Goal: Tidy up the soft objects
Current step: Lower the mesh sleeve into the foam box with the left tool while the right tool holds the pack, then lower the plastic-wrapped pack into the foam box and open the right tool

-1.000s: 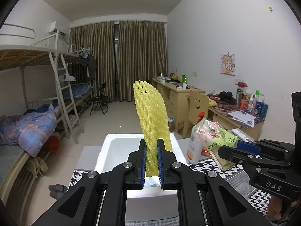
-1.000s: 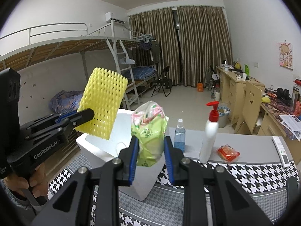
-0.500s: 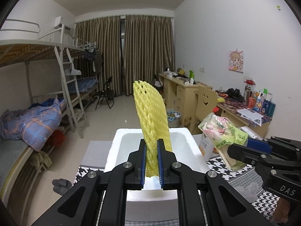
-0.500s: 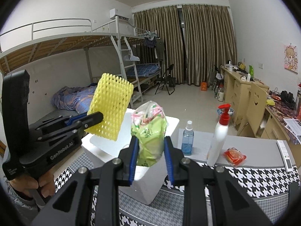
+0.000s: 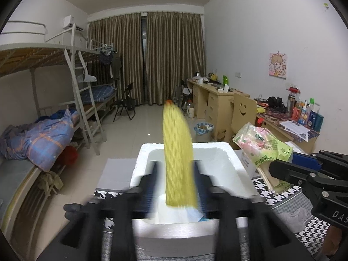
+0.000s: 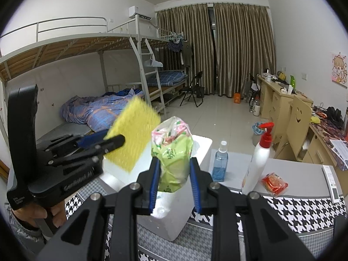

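Foam net (image 5: 178,165), yellow: one; foam box (image 5: 236,174), white: one; snack bag (image 6: 173,152), green and pink: one; pump bottle (image 6: 258,158), white with red top: one; spray bottle (image 6: 220,163), blue: one; red packet (image 6: 274,183): one; remote control (image 6: 331,182): one; grippers: two.

Both cams are wrist fisheyes, each looking forward along its own claw and tilted slightly down. The left cam sits close behind the left claw (image 5: 177,187), with the white foam box (image 5: 143,152) just ahead and the right claw (image 5: 282,169) at its right edge. The right cam sits behind the right claw (image 6: 175,187), with the left claw (image 6: 113,140) to its left. Both views share the box, the houndstooth counter (image 6: 293,208), the curtains (image 5: 161,56), the bunk bed (image 6: 87,41) and the desks (image 5: 217,100).
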A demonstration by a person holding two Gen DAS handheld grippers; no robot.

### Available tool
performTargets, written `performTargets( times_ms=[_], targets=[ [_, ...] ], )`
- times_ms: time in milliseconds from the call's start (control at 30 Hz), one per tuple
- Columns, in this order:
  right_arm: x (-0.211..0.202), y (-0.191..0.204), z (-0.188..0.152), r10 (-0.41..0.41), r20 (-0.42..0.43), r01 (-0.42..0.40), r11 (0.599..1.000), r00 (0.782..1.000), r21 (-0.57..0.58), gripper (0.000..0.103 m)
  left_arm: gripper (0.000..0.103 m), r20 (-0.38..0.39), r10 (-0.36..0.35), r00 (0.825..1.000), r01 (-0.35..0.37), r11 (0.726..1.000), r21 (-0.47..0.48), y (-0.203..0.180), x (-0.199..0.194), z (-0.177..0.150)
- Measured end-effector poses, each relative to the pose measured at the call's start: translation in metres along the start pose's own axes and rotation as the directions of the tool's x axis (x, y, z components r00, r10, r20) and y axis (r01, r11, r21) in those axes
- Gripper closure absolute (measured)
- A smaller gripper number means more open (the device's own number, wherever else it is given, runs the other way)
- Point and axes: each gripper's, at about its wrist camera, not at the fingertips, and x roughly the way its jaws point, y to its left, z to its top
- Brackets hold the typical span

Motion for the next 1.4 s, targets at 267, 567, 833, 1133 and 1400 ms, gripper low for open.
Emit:
performTargets(
  times_ms=[267,567,833,1133,1400],
  targets=[
    [0.008,0.007,0.001,0.009,-0.014,-0.009,1.0,1.0,-0.008,0.072,0.018,0.057,0.042,0.997,-0.04,0.999,-0.036,0.012,-0.01,-0.002],
    [0.015,0.016,0.004,0.024,-0.024,-0.025,0.999,0.999,-0.023,0.071,0.006,0.075,0.052,0.996,-0.047,0.997,-0.057,0.021,-0.018,0.0],
    [0.027,0.021,0.007,0.045,-0.047,-0.046,0.999,0.998,-0.027,0.071,0.001,0.08,0.061,0.995,-0.056,0.996,-0.065,0.028,-0.022,-0.002],
    [0.037,0.027,0.011,0.033,-0.051,-0.035,0.998,0.998,-0.043,0.071,0.001,0.078,0.074,0.994,-0.069,0.995,-0.067,0.036,-0.027,-0.007],
    [0.05,0.03,0.009,0.037,-0.078,-0.04,0.999,0.996,-0.037,0.042,0.001,0.078,0.083,0.994,-0.077,0.995,-0.07,0.04,-0.032,-0.009]
  ],
)
